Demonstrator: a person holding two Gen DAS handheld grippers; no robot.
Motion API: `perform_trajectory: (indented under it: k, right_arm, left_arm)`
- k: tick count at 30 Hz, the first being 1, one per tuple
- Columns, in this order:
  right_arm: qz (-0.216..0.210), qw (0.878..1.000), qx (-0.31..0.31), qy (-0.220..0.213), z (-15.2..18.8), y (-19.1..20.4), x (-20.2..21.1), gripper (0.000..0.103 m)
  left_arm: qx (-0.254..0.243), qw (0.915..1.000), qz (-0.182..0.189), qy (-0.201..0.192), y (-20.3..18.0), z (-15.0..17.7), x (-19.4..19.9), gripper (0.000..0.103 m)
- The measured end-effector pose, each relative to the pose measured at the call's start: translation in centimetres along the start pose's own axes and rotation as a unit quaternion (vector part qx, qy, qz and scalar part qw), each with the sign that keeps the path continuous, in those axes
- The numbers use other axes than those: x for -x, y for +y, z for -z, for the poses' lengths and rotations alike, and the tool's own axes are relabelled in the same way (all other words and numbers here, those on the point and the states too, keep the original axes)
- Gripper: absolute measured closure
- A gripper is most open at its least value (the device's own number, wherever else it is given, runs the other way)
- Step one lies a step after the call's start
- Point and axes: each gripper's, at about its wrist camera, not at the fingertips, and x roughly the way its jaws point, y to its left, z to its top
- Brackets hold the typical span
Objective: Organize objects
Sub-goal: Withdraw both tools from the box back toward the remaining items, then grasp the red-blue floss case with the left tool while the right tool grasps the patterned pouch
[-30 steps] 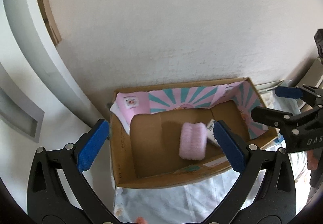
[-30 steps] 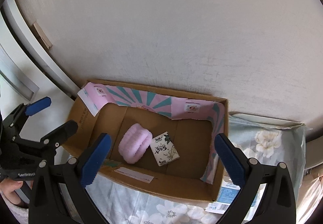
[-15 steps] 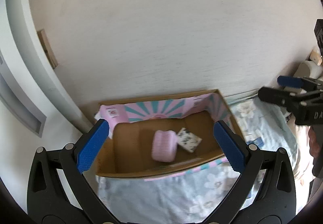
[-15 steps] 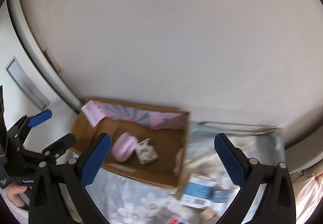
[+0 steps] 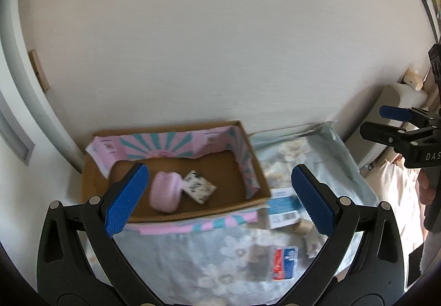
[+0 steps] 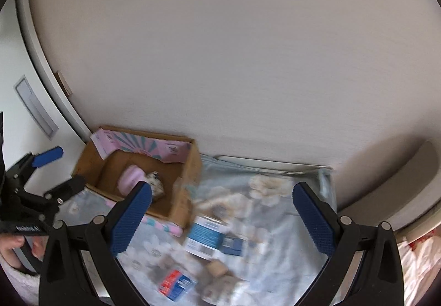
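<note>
- Both sets of jaws hang wide open, holding nothing.
- Loose stuff sits on the floral sheet (image 6: 275, 195), lower centre of the frame: blue-white box (image 6: 205, 235), red-blue packet (image 6: 176, 284).
- Cardboard box (image 6: 190, 184) is upper left of them.
- Right gripper (image 6: 220, 216) looks nearer than the left gripper (image 5: 217, 200).

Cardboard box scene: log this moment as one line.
left gripper: open, empty | right gripper: open, empty | cardboard box: holds pink roll, tissue pack | floral cloth: blue-white packet outside box

A soft pink roll (image 5: 165, 191) and a small flowery pack (image 5: 199, 186) lie touching inside the open cardboard box (image 5: 256, 168).
</note>
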Motion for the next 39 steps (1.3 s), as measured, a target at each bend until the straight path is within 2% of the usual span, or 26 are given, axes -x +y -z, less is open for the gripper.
perform_trajectory:
  k: [8,18,22,24,28,34,35,38,39]
  right_arm:
    - [-0.006,1.000,0.014,0.027,3.9,-4.4,0.4,0.001]
    - [-0.066,0.989,0.055,0.117,11.2,-5.8,-4.0,0.001]
    - [-0.080,0.987,0.034,0.137,13.8,-5.6,-6.7,0.001]
    - [-0.087,0.986,-0.008,0.140,14.8,-5.4,-7.8,0.001]
    - [-0.113,0.981,-0.038,0.156,16.3,-5.1,-9.9,0.001]
    - [-0.119,0.977,-0.075,0.160,18.0,-4.6,-11.7,0.001]
    - [-0.121,0.977,-0.078,0.159,18.3,-4.5,-11.8,0.001]
    - [-0.122,0.977,-0.090,0.153,18.7,-4.1,-12.3,0.009]
    - [-0.122,0.977,-0.091,0.152,18.8,-4.0,-12.4,0.015]
  left_arm:
    - [0.010,0.9993,0.009,0.035,-4.5,3.4,-1.5,0.000]
    - [0.038,0.9936,0.000,0.106,-7.6,12.3,-4.7,0.000]
    - [0.035,0.9919,-0.007,0.122,-8.5,15.4,-6.4,0.002]
    - [0.027,0.9912,-0.010,0.129,-8.9,16.7,-7.2,0.005]
    - [0.025,0.9896,-0.011,0.141,-9.3,18.5,-8.8,0.005]
    - [0.018,0.9882,-0.007,0.152,-9.9,20.3,-10.8,0.018]
    - [0.018,0.9880,-0.008,0.153,-9.9,20.3,-10.9,0.024]
    - [0.017,0.9879,-0.006,0.154,-9.9,20.6,-11.3,0.030]
    - [0.018,0.9880,-0.004,0.153,-9.9,20.6,-11.3,0.034]
